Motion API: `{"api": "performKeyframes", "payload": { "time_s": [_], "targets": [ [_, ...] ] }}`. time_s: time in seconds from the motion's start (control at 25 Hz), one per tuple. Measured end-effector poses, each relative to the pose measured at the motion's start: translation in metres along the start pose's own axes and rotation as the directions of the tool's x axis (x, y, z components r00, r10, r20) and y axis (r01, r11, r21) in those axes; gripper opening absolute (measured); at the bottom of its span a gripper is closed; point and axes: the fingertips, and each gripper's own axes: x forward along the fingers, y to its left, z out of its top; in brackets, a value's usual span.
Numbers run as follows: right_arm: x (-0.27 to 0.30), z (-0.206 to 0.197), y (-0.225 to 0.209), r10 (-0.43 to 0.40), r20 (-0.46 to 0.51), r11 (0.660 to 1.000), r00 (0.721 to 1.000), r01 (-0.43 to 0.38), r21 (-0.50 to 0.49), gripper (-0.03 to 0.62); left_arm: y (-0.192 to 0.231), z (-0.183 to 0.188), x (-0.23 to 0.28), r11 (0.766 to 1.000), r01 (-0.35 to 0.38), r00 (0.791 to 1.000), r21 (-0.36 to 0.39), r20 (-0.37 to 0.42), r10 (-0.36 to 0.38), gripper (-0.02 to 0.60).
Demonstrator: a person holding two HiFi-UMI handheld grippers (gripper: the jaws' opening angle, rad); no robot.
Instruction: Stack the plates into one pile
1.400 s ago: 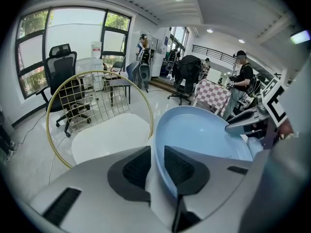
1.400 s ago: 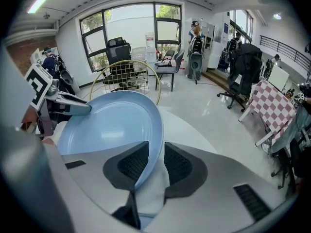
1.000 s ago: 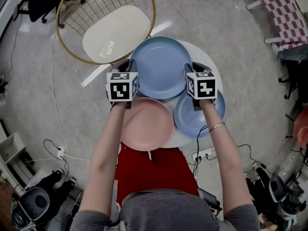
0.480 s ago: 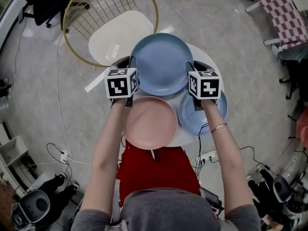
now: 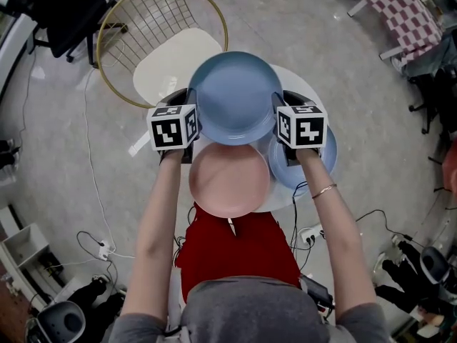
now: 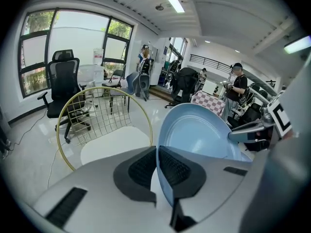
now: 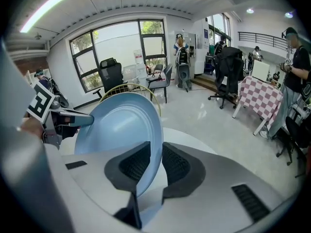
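Note:
A large blue plate point(image 5: 234, 97) hangs in the air above the round white table point(image 5: 298, 83), held by its rim from both sides. My left gripper point(image 5: 190, 107) is shut on its left edge; the jaws have just been closing with the rim between them. In the left gripper view the pads point(image 6: 141, 168) pinch that rim of the plate point(image 6: 199, 135). On the opposite edge my right gripper point(image 5: 279, 110) is shut, and its own view shows the plate point(image 7: 116, 125) clamped between the jaws. A pink plate point(image 5: 228, 181) and a smaller blue plate point(image 5: 319, 164) lie on the table below.
A chair with a gold wire back point(image 5: 153, 27) and a cream seat point(image 5: 171, 59) stands just beyond the table. Cables and a power strip point(image 5: 312, 232) lie on the floor by the person's feet. A checked table point(image 5: 400, 9) is at the far right.
Both grippers have risen with the large blue plate, which now sits higher and nearer the camera. The pink and small blue plates stayed on the table.

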Motion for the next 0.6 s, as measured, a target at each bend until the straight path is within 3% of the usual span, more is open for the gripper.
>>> {"api": "performKeyframes", "payload": {
  "time_s": [0.28, 0.6],
  "targets": [
    [-0.037, -0.018, 0.023, -0.029, 0.019, 0.998, 0.999, 0.028, 0.055, 0.091, -0.004, -0.009, -0.034, 0.997, 0.063, 0.998, 0.042, -0.023, -0.062, 0.032],
    [-0.075, -0.052, 0.020, -0.071, 0.030, 0.988, 0.997, 0.066, 0.136, 0.091, -0.033, -0.027, -0.052, 0.988, 0.126, 0.991, 0.087, -0.060, -0.121, 0.031]
  ]
}}
